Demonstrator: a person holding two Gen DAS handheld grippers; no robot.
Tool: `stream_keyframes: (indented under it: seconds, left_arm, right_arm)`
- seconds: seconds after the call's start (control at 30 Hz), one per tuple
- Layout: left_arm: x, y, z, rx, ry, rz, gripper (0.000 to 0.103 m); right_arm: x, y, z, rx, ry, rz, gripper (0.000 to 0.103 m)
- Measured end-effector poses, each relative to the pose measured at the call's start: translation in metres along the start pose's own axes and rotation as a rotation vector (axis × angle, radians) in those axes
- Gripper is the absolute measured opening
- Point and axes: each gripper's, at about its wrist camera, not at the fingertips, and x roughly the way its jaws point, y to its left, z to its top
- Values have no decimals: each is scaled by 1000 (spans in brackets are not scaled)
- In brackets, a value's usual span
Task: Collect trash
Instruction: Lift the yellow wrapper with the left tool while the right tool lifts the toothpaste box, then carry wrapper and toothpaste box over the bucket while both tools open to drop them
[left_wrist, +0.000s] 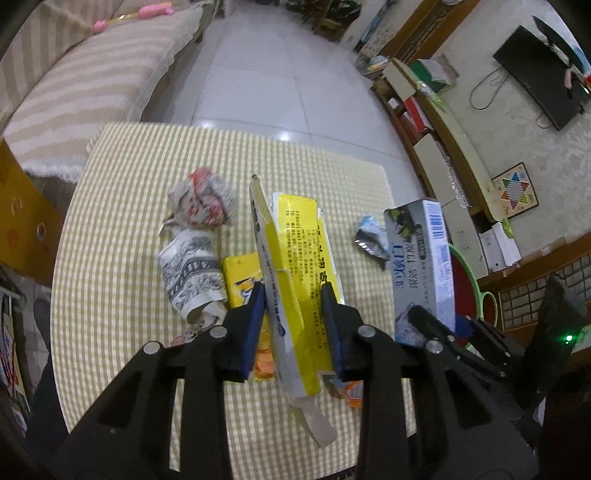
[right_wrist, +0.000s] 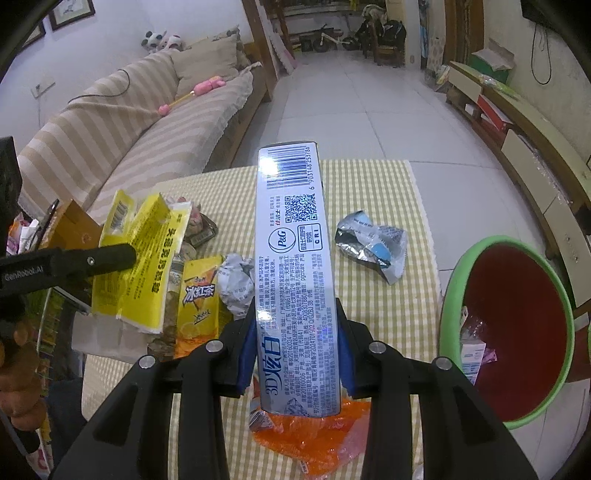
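My left gripper (left_wrist: 292, 290) is shut on a flattened yellow carton (left_wrist: 295, 236), which stands on edge above the checked tablecloth (left_wrist: 147, 177). The right wrist view shows the same carton (right_wrist: 144, 266) at the left, off the table. My right gripper (right_wrist: 295, 308) is shut on a long silver-blue toothpaste box (right_wrist: 291, 221), also lifted over the table. On the cloth lie a crumpled foil wrapper (right_wrist: 369, 240), a yellow tea pouch (right_wrist: 199, 295), crumpled printed papers (left_wrist: 192, 273) and an orange plastic wrapper (right_wrist: 314, 435).
A green-rimmed bin (right_wrist: 448, 306) with a red inside stands at the table's right edge and holds some rubbish. A striped sofa (right_wrist: 129, 122) runs along the left. A low cabinet (right_wrist: 535, 147) lines the right wall, and tiled floor lies beyond the table.
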Motion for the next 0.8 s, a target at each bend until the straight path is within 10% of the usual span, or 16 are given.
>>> stream_keyframes:
  seconds: [0.8]
  left_arm:
    - [46, -179, 9, 253, 41, -164, 30]
  right_arm:
    - [-73, -161, -24, 274, -95, -131, 34]
